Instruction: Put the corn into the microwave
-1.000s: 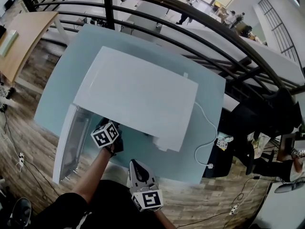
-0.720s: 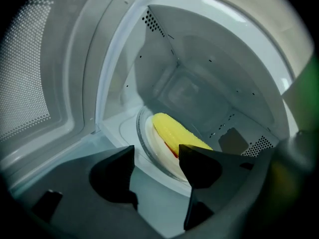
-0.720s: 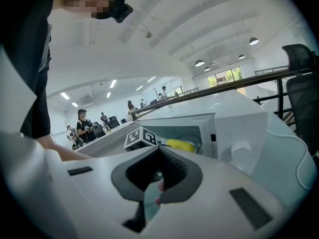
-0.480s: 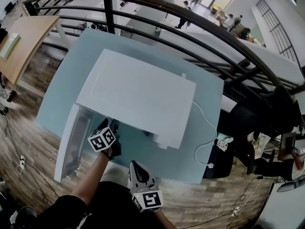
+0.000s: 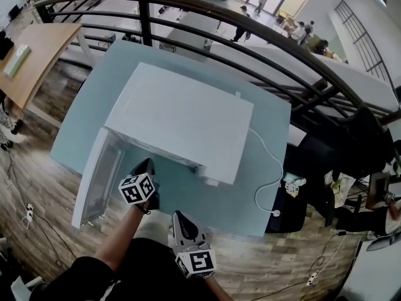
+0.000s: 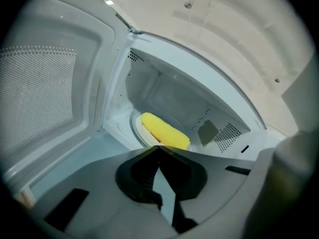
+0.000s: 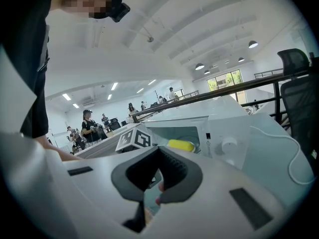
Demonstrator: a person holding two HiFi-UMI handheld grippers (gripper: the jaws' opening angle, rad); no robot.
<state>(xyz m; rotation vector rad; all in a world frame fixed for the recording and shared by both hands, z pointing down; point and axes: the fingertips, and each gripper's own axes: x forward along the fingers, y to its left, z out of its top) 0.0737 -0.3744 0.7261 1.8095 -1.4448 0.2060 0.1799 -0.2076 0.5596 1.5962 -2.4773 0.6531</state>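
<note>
The yellow corn (image 6: 164,130) lies on the turntable inside the white microwave (image 5: 182,121), and also shows through the opening in the right gripper view, corn (image 7: 180,145). The microwave door (image 5: 94,180) stands swung open to the left. My left gripper (image 5: 146,164) hovers just in front of the opening, a short way back from the corn. The left gripper (image 6: 158,146) is shut with nothing between its tips. My right gripper (image 5: 177,217) hangs lower, near the table's front edge. The right gripper (image 7: 158,149) is shut and empty.
The microwave stands on a pale glass table (image 5: 81,105). Its white cable (image 5: 270,168) runs off to the right. A dark railing (image 5: 250,17) curves behind the table, a wooden table (image 5: 31,49) stands far left and a dark chair (image 5: 326,155) at the right.
My left gripper has drawn back out of the microwave's opening towards the person. The right gripper has shifted only slightly.
</note>
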